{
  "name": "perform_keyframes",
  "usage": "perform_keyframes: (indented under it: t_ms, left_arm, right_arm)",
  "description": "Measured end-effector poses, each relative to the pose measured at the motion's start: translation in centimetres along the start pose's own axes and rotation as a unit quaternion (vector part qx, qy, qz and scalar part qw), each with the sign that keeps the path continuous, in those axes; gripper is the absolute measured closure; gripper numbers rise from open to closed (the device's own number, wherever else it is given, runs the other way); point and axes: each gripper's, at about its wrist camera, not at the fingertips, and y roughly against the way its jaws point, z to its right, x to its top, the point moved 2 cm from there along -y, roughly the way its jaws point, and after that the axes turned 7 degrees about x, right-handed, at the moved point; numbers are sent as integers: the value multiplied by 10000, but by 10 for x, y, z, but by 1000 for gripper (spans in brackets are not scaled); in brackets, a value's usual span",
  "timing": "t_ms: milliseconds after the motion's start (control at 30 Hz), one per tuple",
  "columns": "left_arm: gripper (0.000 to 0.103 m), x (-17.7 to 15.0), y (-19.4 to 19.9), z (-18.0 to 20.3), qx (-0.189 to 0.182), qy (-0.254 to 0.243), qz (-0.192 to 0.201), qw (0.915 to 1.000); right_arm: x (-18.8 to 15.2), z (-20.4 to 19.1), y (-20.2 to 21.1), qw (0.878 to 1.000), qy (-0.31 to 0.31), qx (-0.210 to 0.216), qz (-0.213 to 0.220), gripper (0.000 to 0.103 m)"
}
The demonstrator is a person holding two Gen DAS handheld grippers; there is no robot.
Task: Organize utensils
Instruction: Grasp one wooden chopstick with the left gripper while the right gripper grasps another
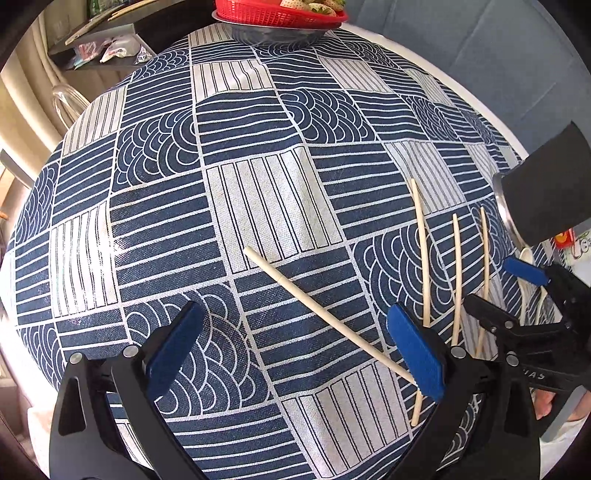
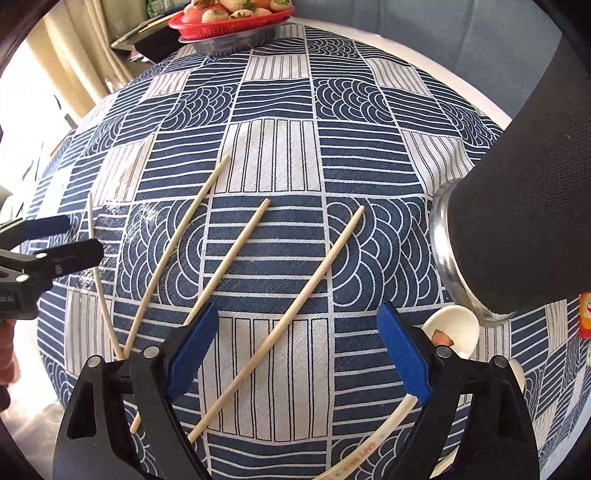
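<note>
Several wooden chopsticks lie loose on the blue patterned tablecloth (image 1: 258, 192). In the left wrist view one chopstick (image 1: 325, 314) lies slanted between the fingers of my open, empty left gripper (image 1: 295, 347); three more (image 1: 456, 273) lie to its right. In the right wrist view a chopstick (image 2: 284, 317) runs between the fingers of my open, empty right gripper (image 2: 299, 347). A cream spoon (image 2: 448, 334) with a bear print lies by the right finger. A dark cylindrical holder (image 2: 517, 229) with a metal rim stands at the right, and shows in the left wrist view (image 1: 546, 199).
A red basket of fruit (image 2: 229, 18) on a metal bowl sits at the table's far edge. A dark shelf (image 1: 103, 44) and curtain stand beyond the table on the left. The left gripper (image 2: 40, 251) shows at the left of the right wrist view.
</note>
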Motion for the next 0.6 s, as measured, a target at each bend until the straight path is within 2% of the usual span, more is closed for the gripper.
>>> perform_keyframes:
  t_ms: [33,100,133,167,200,233,300,333,367,467,600]
  left_arm:
    - [22,-2,0,2,259,-118,13,9996]
    - [30,-5,2,3,557,-240,68,9981]
    - [36,-6,3,0,548,-219,72,9982]
    - [41,-6,5,-4,568,-157,81,9982]
    - [50,-6,7,-9,580,-101,74,9982]
    - [56,-6,8,-13,565,-89,63,9983]
    - [83,-6,10,-24,564,-134,76,9983]
    - [86,-7,10,-29,500,-163,49,9986]
    - [95,-7,11,-35,447,-162,15,9989]
    - [98,-5,9,-45,257,-65,-77,9996]
    - [98,-4,8,-51,274,-107,-51,9996]
  right_arm:
    - [-1,1,1,10000,24,5,-4,24]
    - [-1,4,4,10000,20,3,27,33]
    - [-1,5,7,10000,46,13,39,47]
    - [-2,5,9,10000,72,27,42,64]
    - [-3,4,11,9999,108,28,33,74]
    - [-4,4,12,9999,151,-1,26,91]
    - [-9,1,13,9995,282,-67,83,92]
    - [-10,2,13,9996,274,-59,92,93]
    - [-10,5,14,9996,244,-36,103,94]
    - [-12,8,16,9997,191,1,139,94]
    - [-11,6,24,9994,193,95,280,98]
